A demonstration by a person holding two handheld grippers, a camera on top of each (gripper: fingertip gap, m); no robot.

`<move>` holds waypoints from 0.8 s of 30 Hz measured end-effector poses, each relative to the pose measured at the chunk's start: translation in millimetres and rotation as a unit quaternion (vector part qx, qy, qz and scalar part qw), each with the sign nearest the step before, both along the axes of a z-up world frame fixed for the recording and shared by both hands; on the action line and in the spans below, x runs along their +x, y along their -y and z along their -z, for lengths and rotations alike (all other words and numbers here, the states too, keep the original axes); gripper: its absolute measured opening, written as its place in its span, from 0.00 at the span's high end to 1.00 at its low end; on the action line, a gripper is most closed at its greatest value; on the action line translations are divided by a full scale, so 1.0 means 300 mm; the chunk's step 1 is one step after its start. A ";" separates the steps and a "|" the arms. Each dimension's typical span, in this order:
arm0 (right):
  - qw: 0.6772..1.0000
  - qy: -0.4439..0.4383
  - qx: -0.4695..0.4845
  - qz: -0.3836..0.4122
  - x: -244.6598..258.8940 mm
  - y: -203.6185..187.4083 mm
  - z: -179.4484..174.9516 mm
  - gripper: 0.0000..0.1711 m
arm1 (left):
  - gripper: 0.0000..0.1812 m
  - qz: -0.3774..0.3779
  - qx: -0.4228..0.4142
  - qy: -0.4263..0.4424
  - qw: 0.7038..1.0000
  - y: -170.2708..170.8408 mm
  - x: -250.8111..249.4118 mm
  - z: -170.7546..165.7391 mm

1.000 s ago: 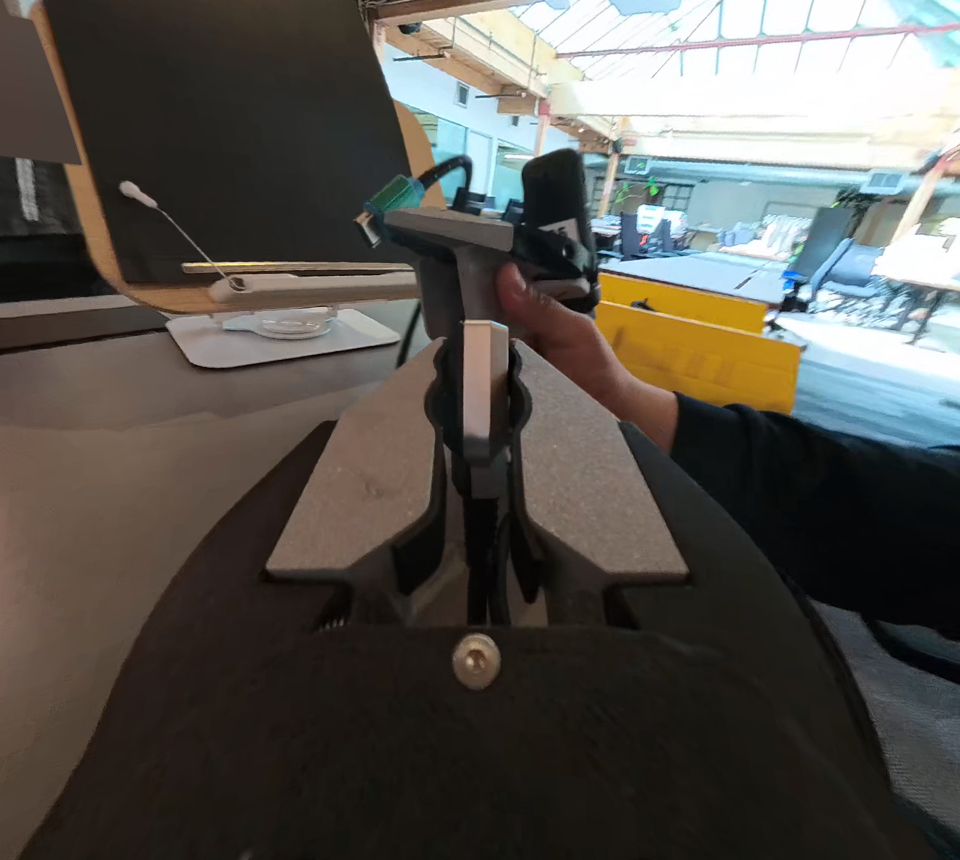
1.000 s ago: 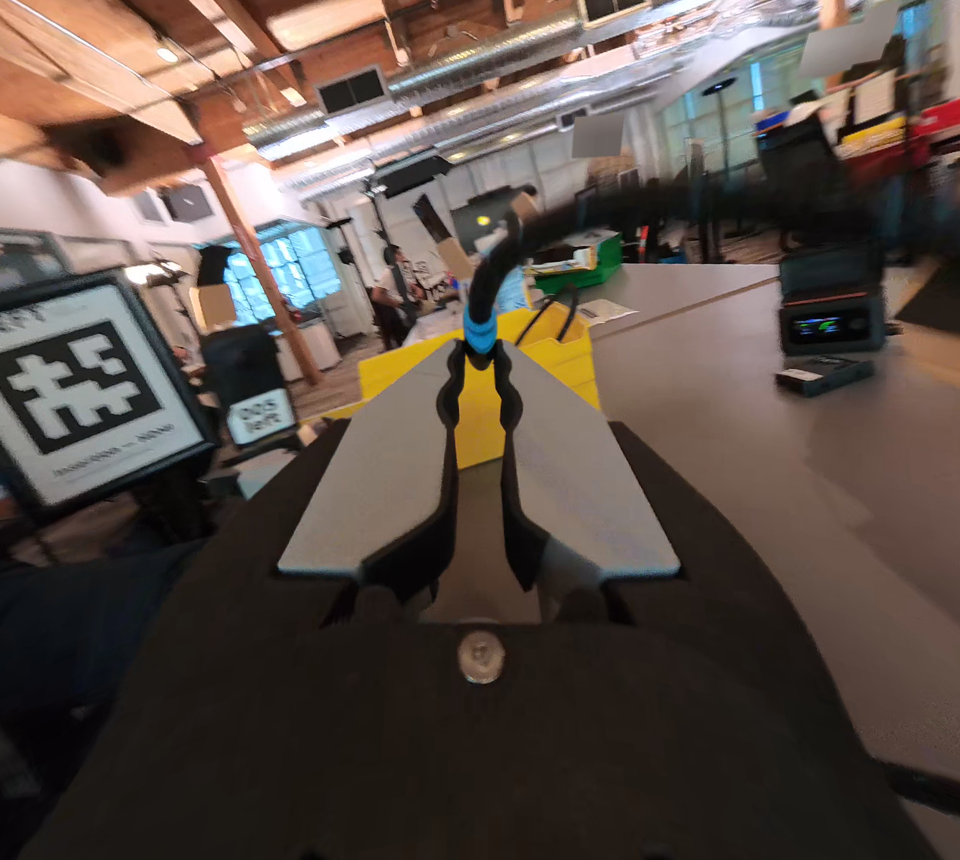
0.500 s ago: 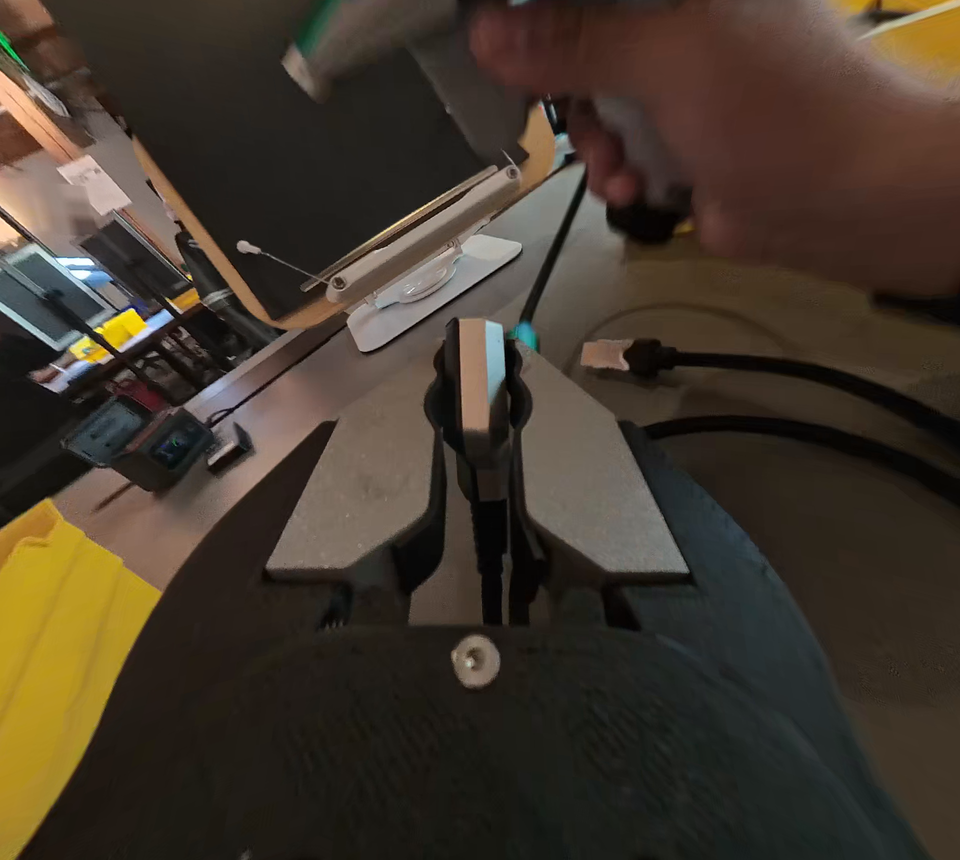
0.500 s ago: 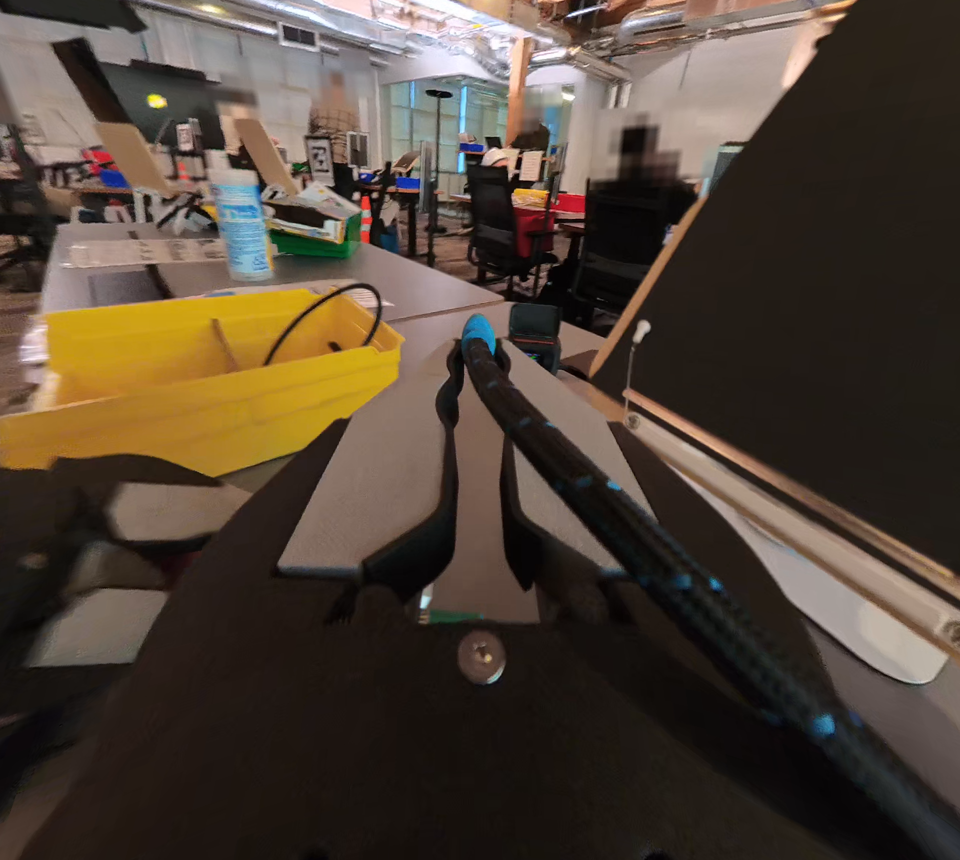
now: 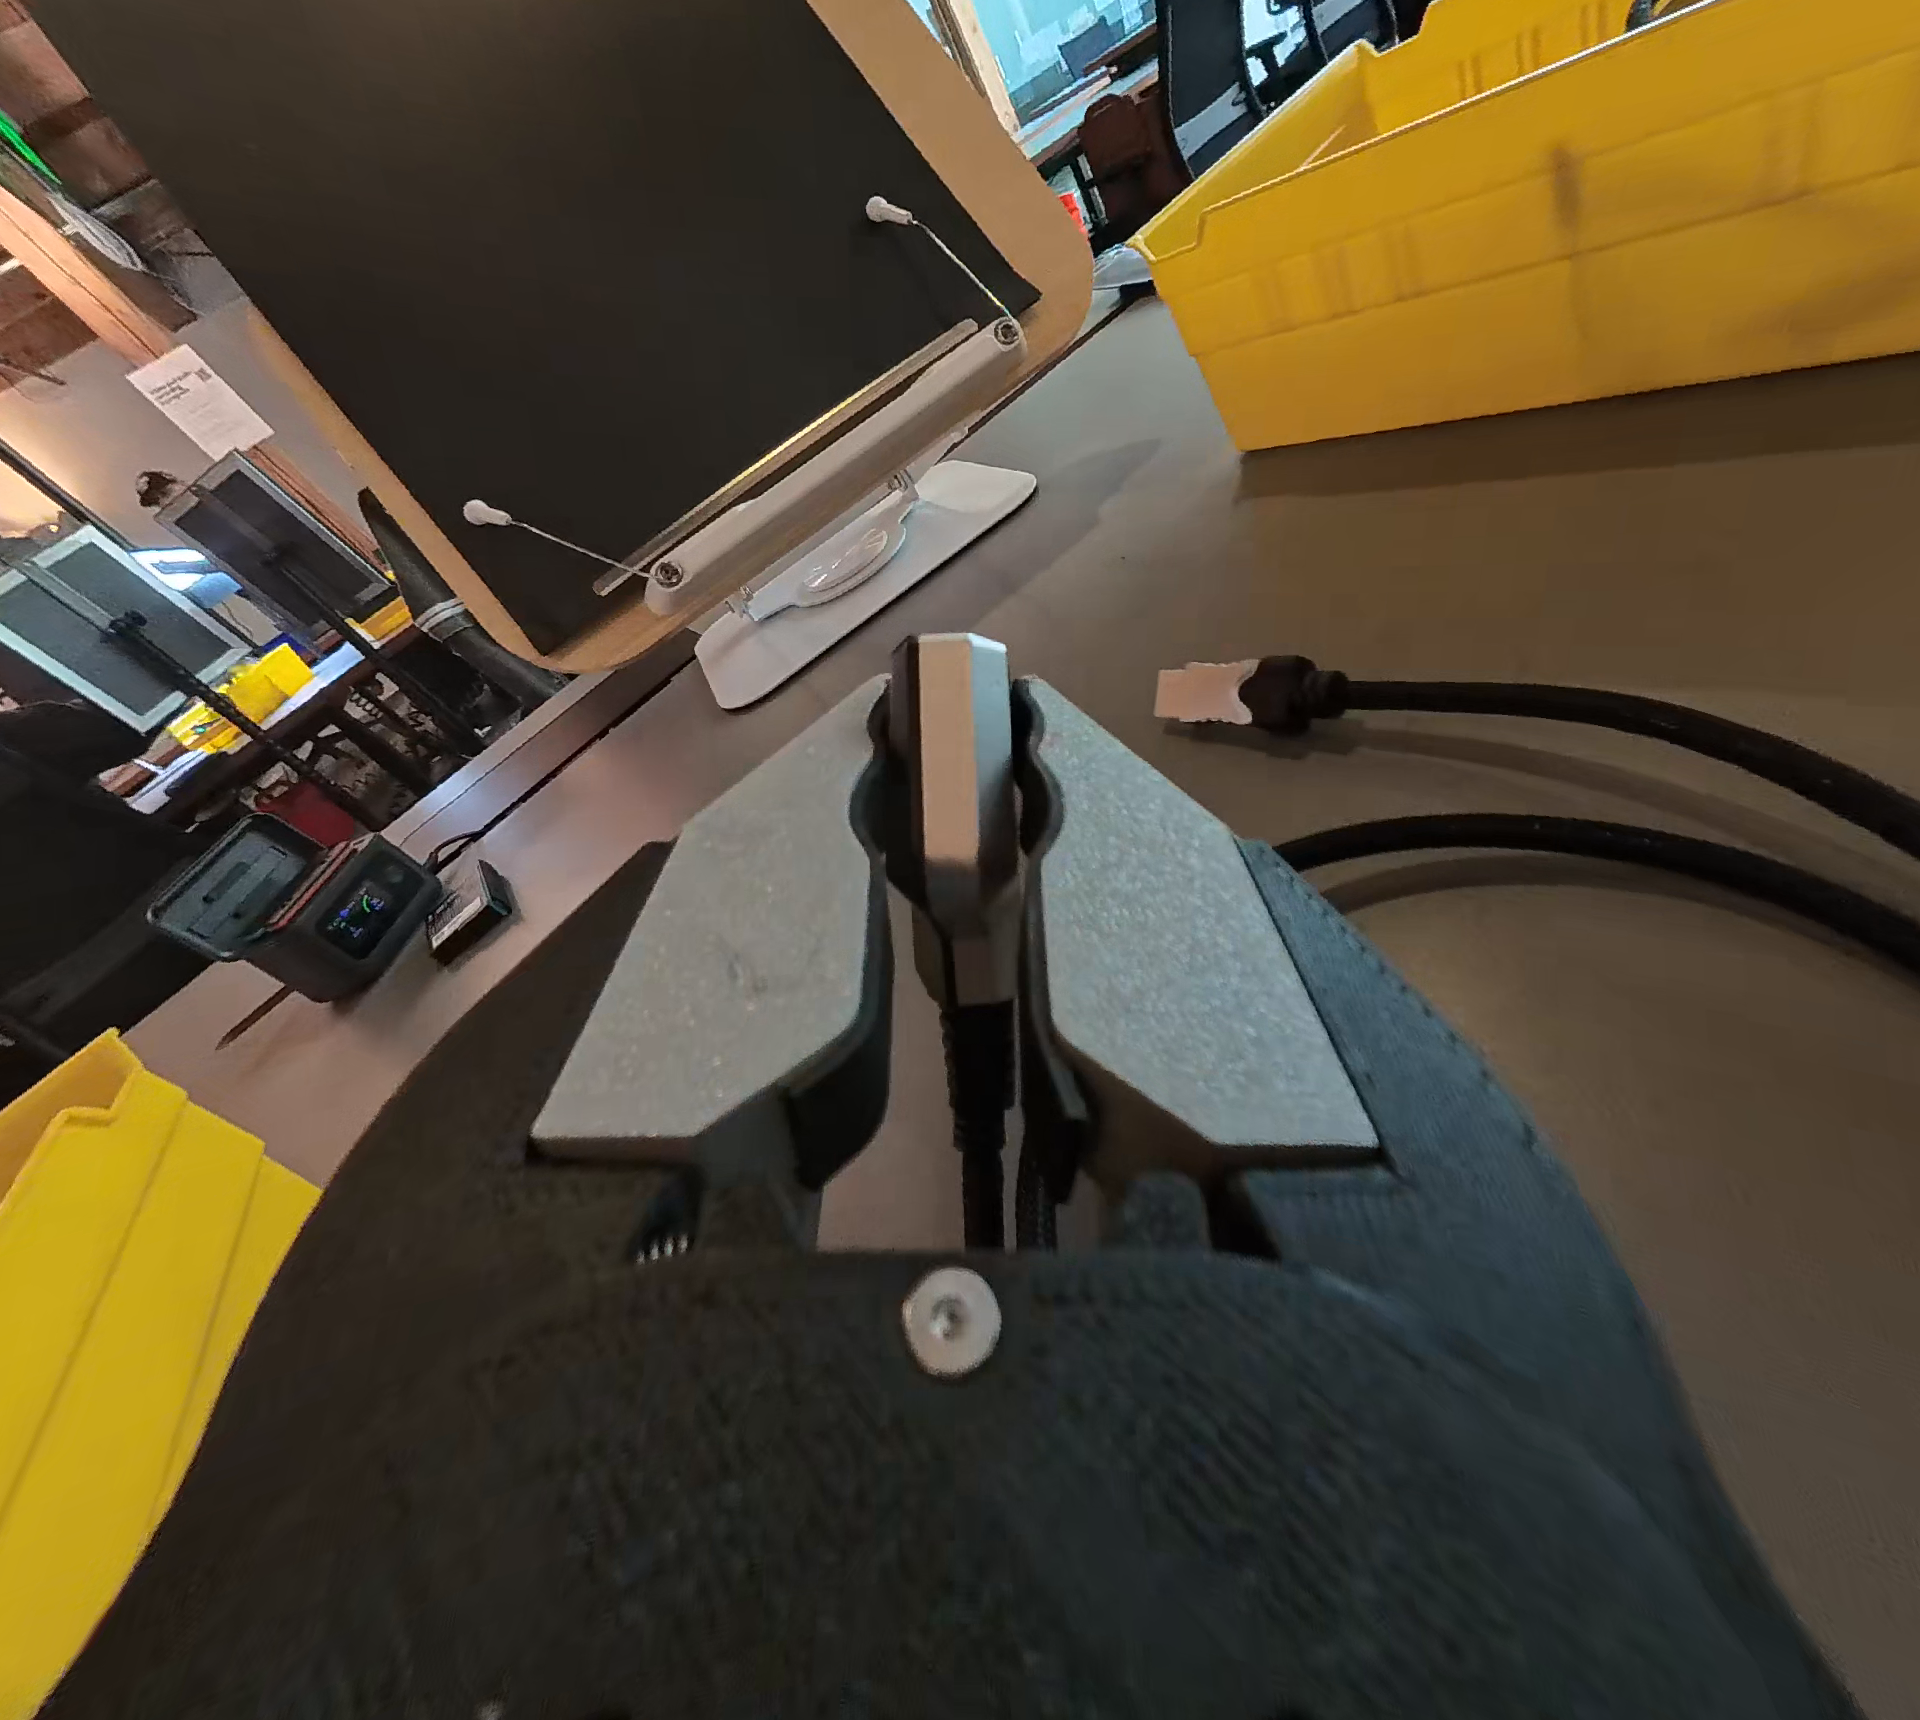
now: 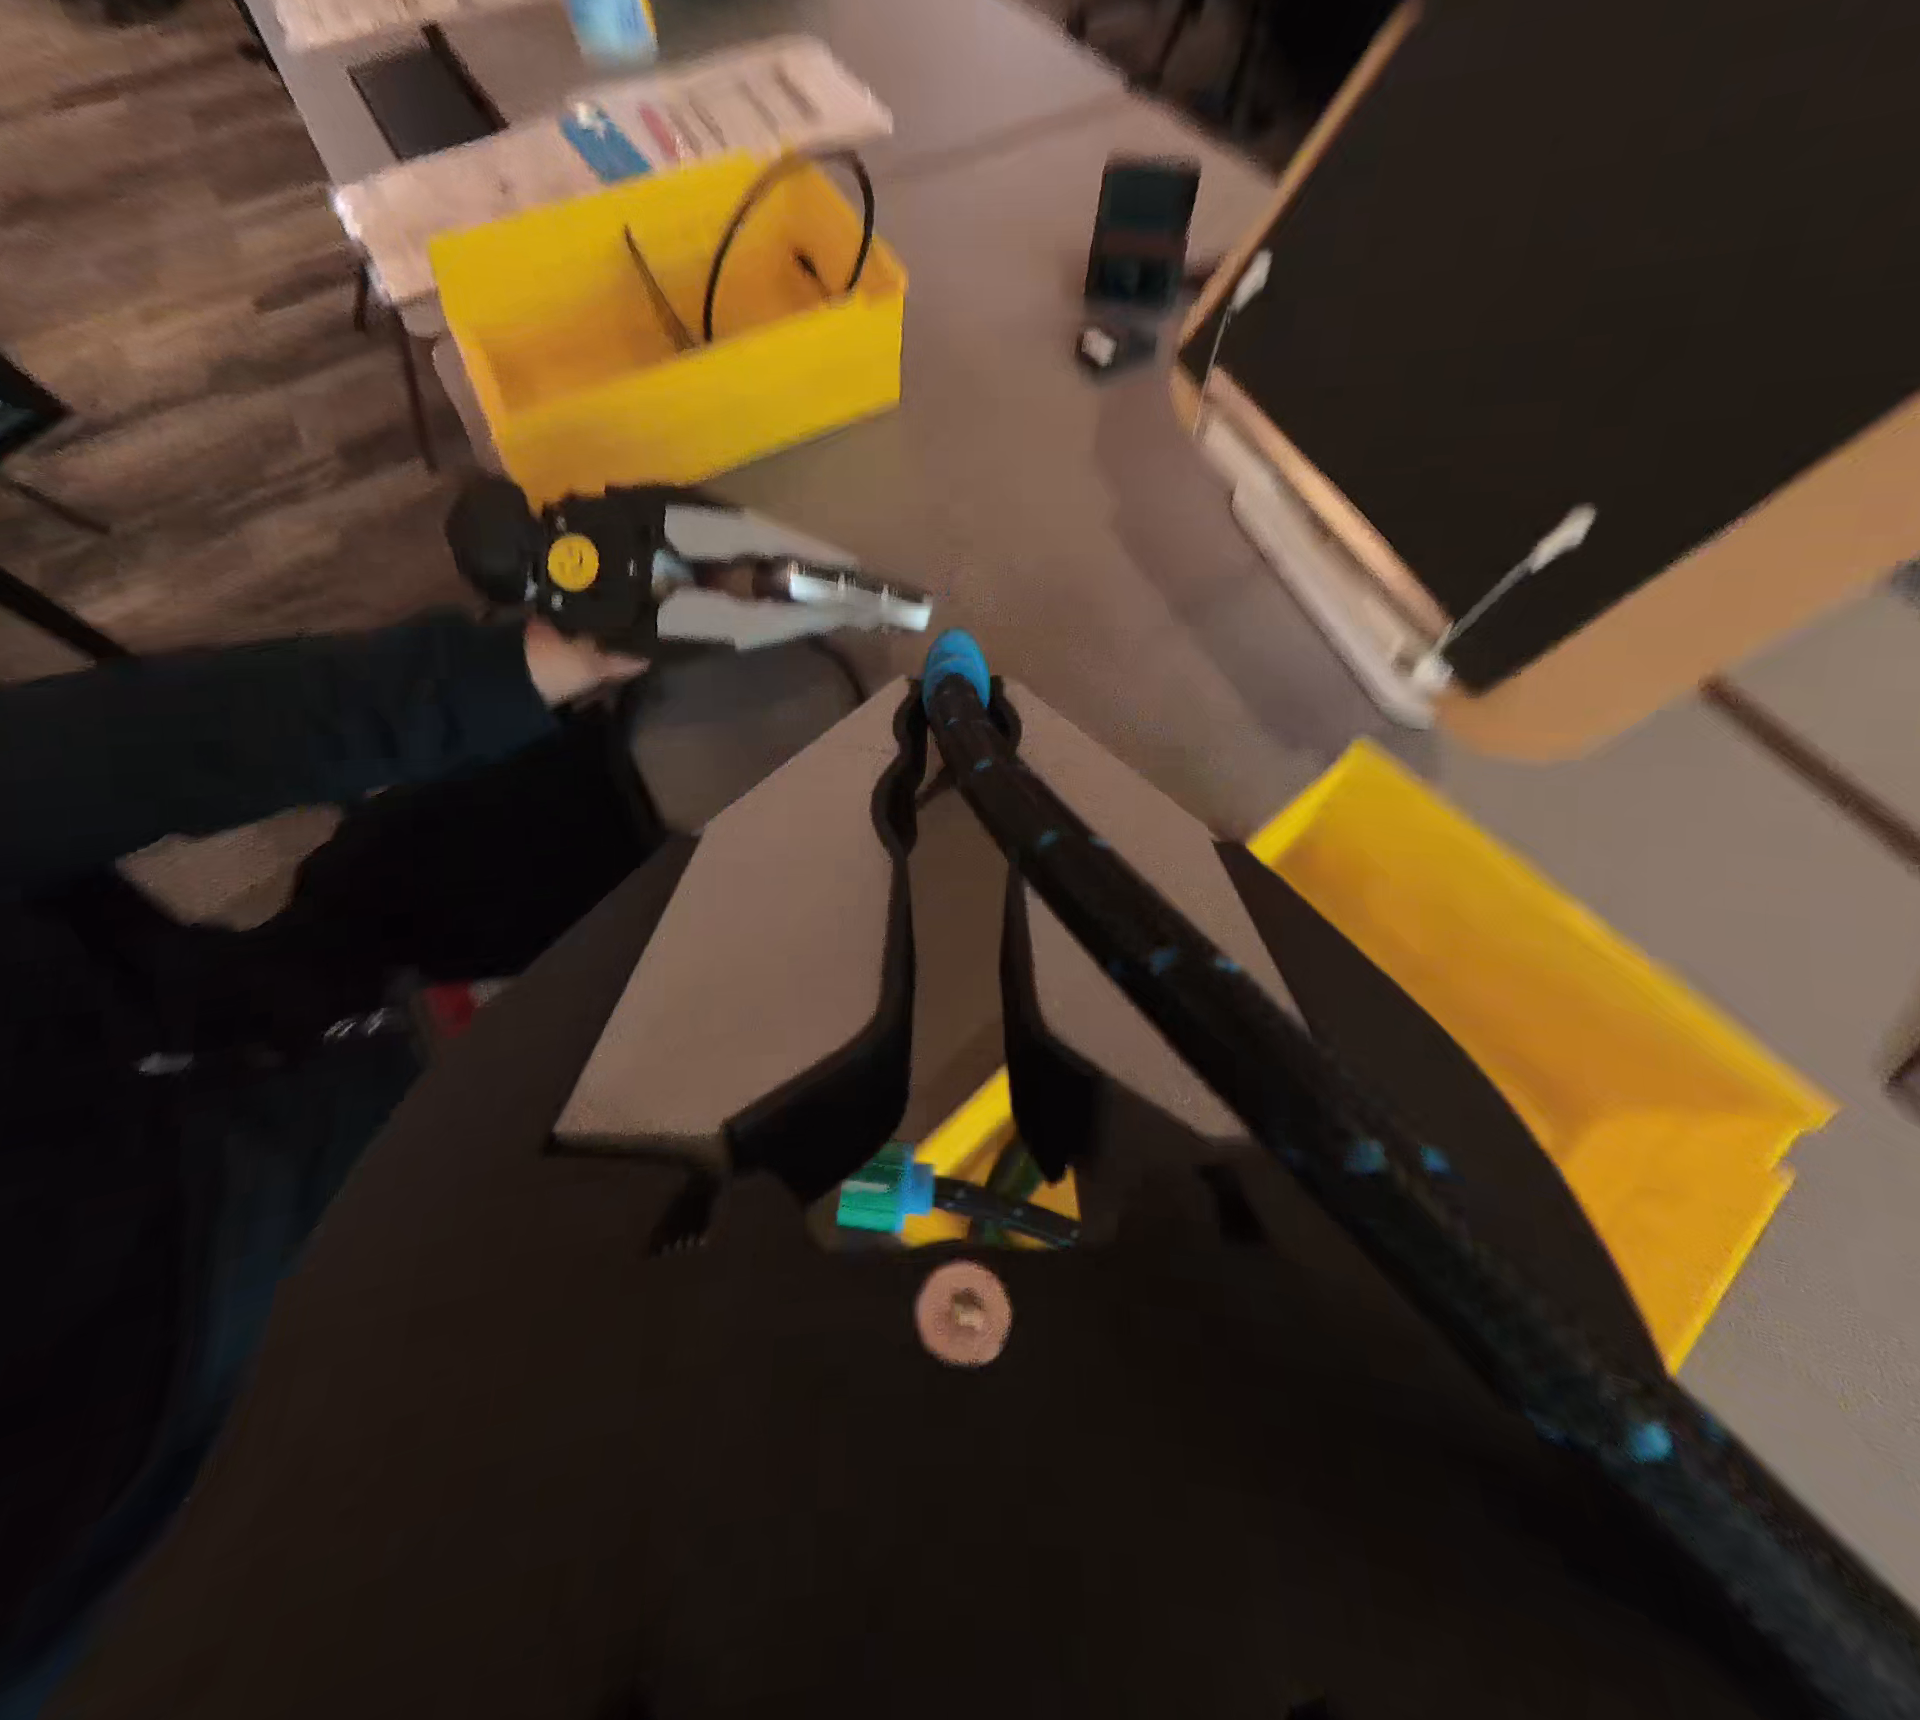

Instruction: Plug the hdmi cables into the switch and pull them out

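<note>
My left gripper (image 5: pixel 951 709) is shut on the grey metal hdmi switch (image 5: pixel 961 797), held edge-up just above the table, its black braided lead running back between the fingers. A black hdmi cable with a white-capped plug (image 5: pixel 1205 696) lies on the table just right of it. My right gripper (image 6: pixel 951 704) is shut on a black braided cable with a blue end (image 6: pixel 956 662); the cable trails back to the lower right. The right wrist view also shows the left gripper (image 6: pixel 810 595) with the switch (image 6: pixel 862 605), left of and beyond my right fingertips. A green-and-blue plug (image 6: pixel 883 1192) shows through the finger gap.
A black board on a white stand (image 5: pixel 862 569) stands behind the switch. A yellow bin (image 5: pixel 1558 216) sits at the right, another (image 5: pixel 94 1255) at the near left. A small dark device with a lit screen (image 5: pixel 312 917) sits left. In the right wrist view a yellow bin (image 6: pixel 1507 995) lies below the gripper. The tips of one gripper are about 30 centimetres away from the tips of the other.
My left gripper has swung down toward the table with the switch. The right gripper has left its view, tilted downward and now hangs over a yellow bin, still holding the cable.
</note>
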State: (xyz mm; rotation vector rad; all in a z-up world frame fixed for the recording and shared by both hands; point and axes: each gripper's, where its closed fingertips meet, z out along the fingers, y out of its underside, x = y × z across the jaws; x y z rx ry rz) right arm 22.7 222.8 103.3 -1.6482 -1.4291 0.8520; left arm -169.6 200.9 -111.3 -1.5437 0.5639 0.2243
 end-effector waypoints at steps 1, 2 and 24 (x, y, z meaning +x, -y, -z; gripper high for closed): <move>0.999 0.023 -0.034 0.001 0.038 -0.010 0.051 0.95 | 0.90 0.000 0.001 -0.003 1.000 0.001 0.002 0.000; 0.997 0.045 -0.067 -0.002 0.072 -0.015 0.104 0.95 | 0.90 0.000 0.002 -0.007 1.000 0.002 0.004 0.002; 0.856 0.461 -0.125 0.195 0.500 -0.241 0.614 0.92 | 0.90 0.009 -0.009 -0.006 1.000 0.000 0.006 0.011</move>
